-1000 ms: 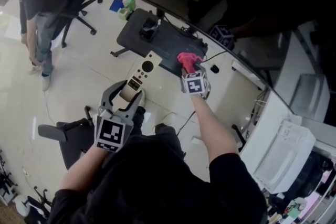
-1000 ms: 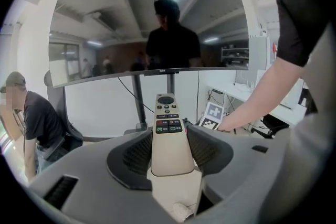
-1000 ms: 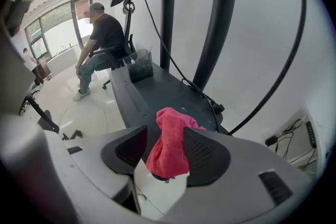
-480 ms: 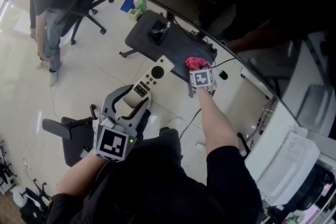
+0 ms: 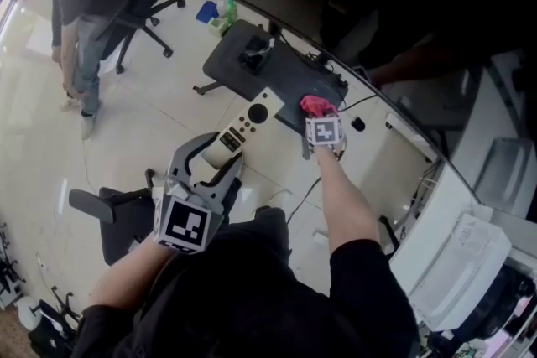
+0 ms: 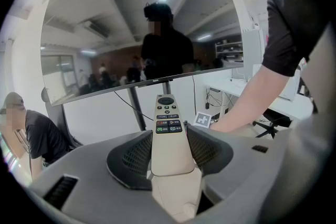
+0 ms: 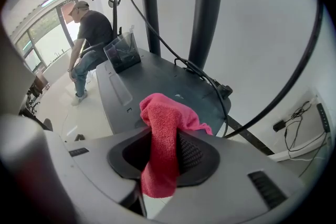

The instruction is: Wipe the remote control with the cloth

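A long cream remote control [image 5: 242, 128] [image 6: 169, 134] sticks forward, buttons up, from my left gripper [image 5: 213, 155] [image 6: 169, 153], whose pads are shut on its lower end. The pink cloth [image 5: 314, 105] [image 7: 164, 136] hangs bunched between the jaws of my right gripper [image 5: 319, 115] [image 7: 164, 157]. Those jaws are closing on it and pinch the fold. The cloth's top flops over the far side. In the head view the cloth sits just right of the remote's tip, a small gap apart.
A dark stand base [image 5: 252, 67] [image 7: 152, 78] with a clear box [image 7: 122, 52] and a cable [image 7: 202, 73] lies below. A large screen [image 6: 142, 34] stands ahead. A person [image 5: 80, 4] and office chairs [image 5: 105, 214] are at the left, white desks [image 5: 470, 239] at the right.
Both grippers have drifted slightly right and down in the head view and kept their holds. The cloth now sits lower and tighter at the right gripper's tip.
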A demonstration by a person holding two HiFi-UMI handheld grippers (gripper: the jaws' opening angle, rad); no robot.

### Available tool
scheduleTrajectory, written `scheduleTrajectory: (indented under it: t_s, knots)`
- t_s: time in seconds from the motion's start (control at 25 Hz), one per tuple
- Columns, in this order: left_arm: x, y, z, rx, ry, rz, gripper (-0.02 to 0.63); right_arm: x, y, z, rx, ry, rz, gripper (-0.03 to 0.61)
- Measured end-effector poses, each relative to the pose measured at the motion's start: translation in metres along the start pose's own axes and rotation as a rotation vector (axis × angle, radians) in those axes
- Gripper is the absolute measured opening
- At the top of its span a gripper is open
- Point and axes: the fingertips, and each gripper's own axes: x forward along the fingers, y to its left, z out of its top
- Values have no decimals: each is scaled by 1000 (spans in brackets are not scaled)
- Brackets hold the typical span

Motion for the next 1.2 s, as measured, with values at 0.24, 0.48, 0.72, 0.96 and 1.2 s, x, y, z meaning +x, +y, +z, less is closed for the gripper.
scheduleTrajectory:
  t_s: [0.24, 0.48, 0.72, 0.96, 1.2]
  knots:
    - [11, -2, 7, -29, -40, 18, 210, -62, 23, 6, -5, -154, 92, 110]
    - [27, -9, 21, 17, -82, 4, 210, -181, 57, 19, -106, -390, 171, 109]
    - [37, -11, 30, 177, -88, 15, 210, -348, 104, 62, -255, -713, 229, 109]
    - [36, -27, 43, 402, -86, 21, 210, -419, 166, 82, -558, -751, 244, 109]
    - [24, -42, 56, 617, -139, 45, 210, -411, 205, 82, -706, -661, 258, 109]
